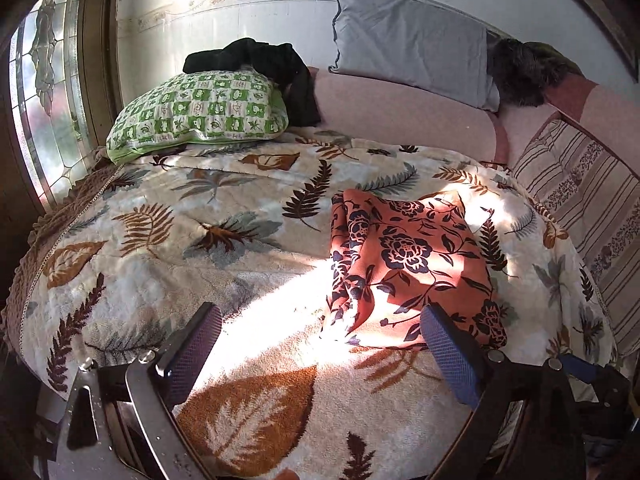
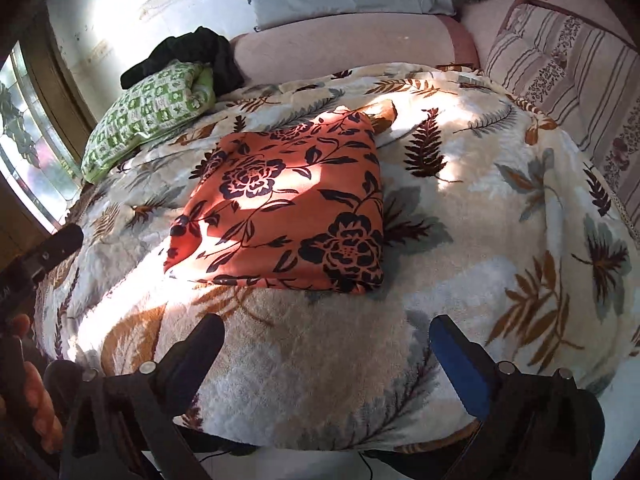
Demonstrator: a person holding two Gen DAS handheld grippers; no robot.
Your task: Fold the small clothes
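We see a leafy blanket (image 2: 460, 240) on the bed, with a folded orange cloth (image 2: 288, 208) (sunlit) on it. Left gripper (image 1: 320, 344) and right gripper (image 2: 326, 352) are both wide apart, holding nothing.

One orange floral cloth (image 2: 288, 208), one leaf blanket (image 2: 480, 240), one green pillow (image 1: 200, 112), one grey pillow (image 1: 412, 44), one black garment (image 1: 276, 68), two grippers (image 1: 320, 356) (image 2: 328, 356).

Left gripper (image 1: 320, 344) fingers (image 1: 196, 340) spread wide, empty, above blanket (image 1: 160, 248); orange floral cloth (image 1: 408, 264) folded just beyond right finger.
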